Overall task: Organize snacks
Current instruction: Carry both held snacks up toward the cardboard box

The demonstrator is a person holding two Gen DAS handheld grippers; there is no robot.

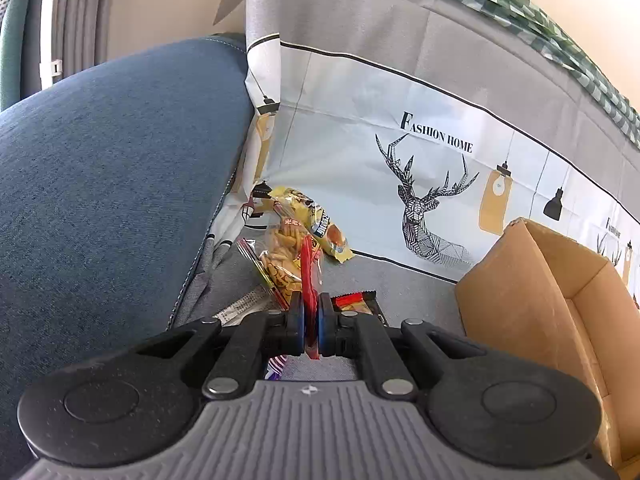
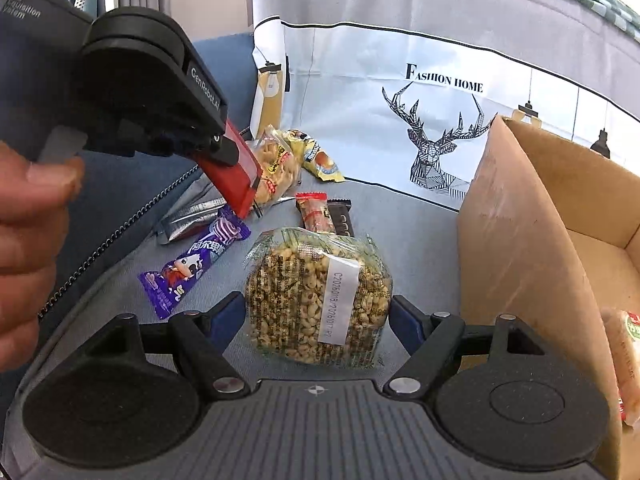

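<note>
My left gripper (image 1: 311, 312) is shut on a thin red packet (image 1: 308, 276), which stands on edge between the pads. In the right wrist view the same left gripper (image 2: 224, 148) hangs at upper left with the red packet (image 2: 236, 176) in it, above the grey seat. My right gripper (image 2: 318, 308) stands wide, its pads against both sides of a clear bag of puffed snacks (image 2: 316, 280) with a white label. Behind it lie a purple candy packet (image 2: 192, 264), a silver packet (image 2: 192, 212), a bag of crackers (image 2: 276, 172), a yellow packet (image 2: 320, 156), a red-wrapped bar (image 2: 318, 216) and a dark bar (image 2: 342, 216).
An open cardboard box (image 2: 520, 220) stands at the right with a snack pack (image 2: 624, 360) inside; it also shows as the cardboard box (image 1: 520, 300). A blue cushion (image 1: 100, 180) rises on the left. A deer-print cloth (image 1: 400, 140) hangs behind. A person's hand (image 2: 28, 220) grips the left tool.
</note>
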